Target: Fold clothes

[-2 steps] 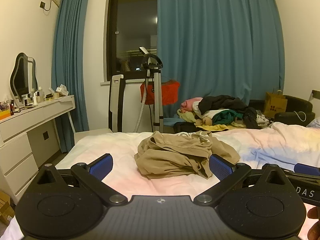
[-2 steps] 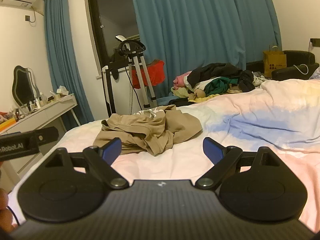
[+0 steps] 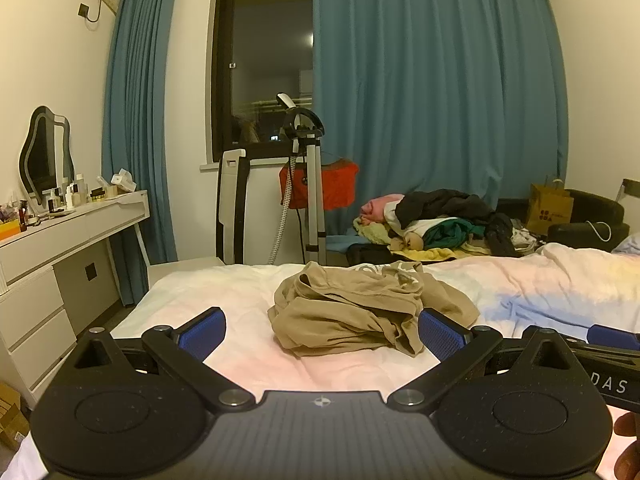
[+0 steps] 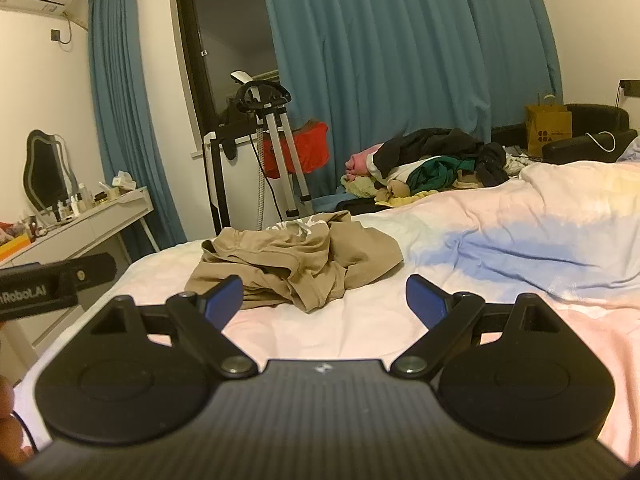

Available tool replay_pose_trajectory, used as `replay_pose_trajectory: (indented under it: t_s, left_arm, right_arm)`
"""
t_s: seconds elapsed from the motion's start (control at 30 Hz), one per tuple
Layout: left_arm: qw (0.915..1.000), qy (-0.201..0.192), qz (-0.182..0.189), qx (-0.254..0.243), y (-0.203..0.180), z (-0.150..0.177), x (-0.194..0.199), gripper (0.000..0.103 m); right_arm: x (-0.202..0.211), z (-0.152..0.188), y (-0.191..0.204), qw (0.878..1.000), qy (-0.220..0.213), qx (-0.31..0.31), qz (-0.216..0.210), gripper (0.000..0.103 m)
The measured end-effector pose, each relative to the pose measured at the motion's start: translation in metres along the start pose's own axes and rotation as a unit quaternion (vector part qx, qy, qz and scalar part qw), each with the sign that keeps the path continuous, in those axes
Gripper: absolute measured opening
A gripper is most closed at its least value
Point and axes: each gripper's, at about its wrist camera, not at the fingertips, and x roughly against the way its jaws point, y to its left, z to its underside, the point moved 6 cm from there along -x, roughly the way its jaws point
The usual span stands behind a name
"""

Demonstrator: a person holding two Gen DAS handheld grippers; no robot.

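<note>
Bed [image 3: 248,292] (crumpled tan garment [image 3: 360,308] atop)

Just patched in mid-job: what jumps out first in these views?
A crumpled tan garment lies in a heap on the bed, ahead of both open tools, left and right. Behind it, a pile of clothes sits at the blue curtain.
</note>
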Motion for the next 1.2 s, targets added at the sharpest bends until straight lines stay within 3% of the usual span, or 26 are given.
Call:
replay_pose_trajectory:
  t_s: [0.67, 1.0, 1.13, 1.2]
  left_arm:
    - [1.0000, 0.000, -0.006, 0.005, 0.016, 0.025, 0.003, 0.103]
    - [0.9998, 0.008, 0.005, 0.019, 0.017, 0.028, 0.013, 0.103]
    - [0.9999, -0.002, -0.010, -0.005, 0.010, 0.026, 0.012, 0.103]
    - [0.9994, 0.012, -0.030, -0.013, 0.010, 0.028, 0.003, 0.103]
  right_arm:
    - [0.006, 0.001, 0.002, 0.999, -0.017, 0.027, 0.000, 0.090]
    - [0.012, 0.002, -0.001, 1.000, -0.016, 0.006, -0.001, 0.090]
    - [0.015, -0.001, -0.002, 1.000, -0.015, -0.011, 0.003, 0.090]
    - [0.014, 0.000, -0.003, 1.000, -0.010, -0.017, 0.006, 0.090]
